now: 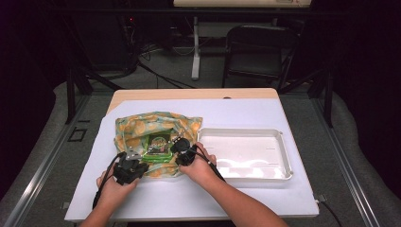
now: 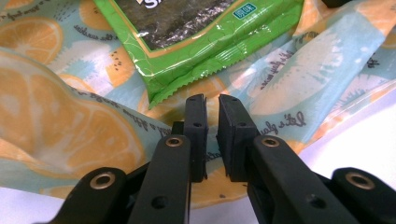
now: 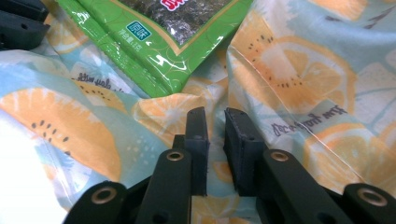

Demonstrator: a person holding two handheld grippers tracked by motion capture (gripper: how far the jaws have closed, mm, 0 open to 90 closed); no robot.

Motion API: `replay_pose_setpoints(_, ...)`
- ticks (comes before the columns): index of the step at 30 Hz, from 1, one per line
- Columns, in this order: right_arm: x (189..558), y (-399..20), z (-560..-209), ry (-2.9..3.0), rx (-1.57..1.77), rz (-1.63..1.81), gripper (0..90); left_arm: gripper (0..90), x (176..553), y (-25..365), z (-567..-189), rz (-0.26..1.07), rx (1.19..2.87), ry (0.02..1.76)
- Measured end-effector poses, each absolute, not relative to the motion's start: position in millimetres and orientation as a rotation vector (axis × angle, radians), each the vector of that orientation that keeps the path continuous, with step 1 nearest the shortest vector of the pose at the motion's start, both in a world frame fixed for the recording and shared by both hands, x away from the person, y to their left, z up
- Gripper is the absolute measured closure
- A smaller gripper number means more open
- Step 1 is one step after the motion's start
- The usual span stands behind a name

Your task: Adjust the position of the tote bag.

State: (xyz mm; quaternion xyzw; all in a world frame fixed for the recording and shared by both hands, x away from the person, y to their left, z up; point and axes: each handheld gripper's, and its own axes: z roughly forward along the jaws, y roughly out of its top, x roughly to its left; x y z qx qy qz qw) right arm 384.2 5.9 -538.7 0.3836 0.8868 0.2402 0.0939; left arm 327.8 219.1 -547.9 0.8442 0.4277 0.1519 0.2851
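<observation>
A cloth bag [image 1: 137, 126] printed with orange and kiwi slices lies on the left half of the table. A green seaweed snack packet [image 1: 158, 144] rests in its opened middle. My left gripper [image 1: 138, 155] is at the bag's near left edge and my right gripper [image 1: 176, 145] at its near right edge, with the packet between them. In the left gripper view, the narrow-set jaws of the left gripper [image 2: 212, 100] pinch the bag's fabric [image 2: 70, 135] just below the packet [image 2: 201, 42]. The right gripper [image 3: 215, 114] likewise pinches a raised fold of the bag [image 3: 289, 70] beside the packet [image 3: 159, 42].
An empty white tray [image 1: 246, 131] sits to the right of the bag. A white sheet [image 1: 189, 198] covers the table down to its near edge. A dark folding chair [image 1: 257, 47] stands beyond the table's far side.
</observation>
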Motion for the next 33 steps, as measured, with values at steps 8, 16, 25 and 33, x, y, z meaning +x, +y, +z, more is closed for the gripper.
replay_pose_setpoints(8,383,5,-540,2.612,1.140,0.745,78.2,79.8,328,220,-546,0.404,2.234,1.155)
replay_pose_setpoints(16,382,3,-538,2.601,1.136,0.777,76.1,76.4,328,221,-542,0.381,2.209,1.149)
replay_pose_setpoints(25,380,2,-540,2.588,1.142,0.800,73.1,72.7,330,221,-538,0.391,2.171,1.146)
replay_pose_setpoints(33,379,-1,-541,2.577,1.157,0.809,72.2,67.4,332,221,-533,0.392,2.134,1.140)
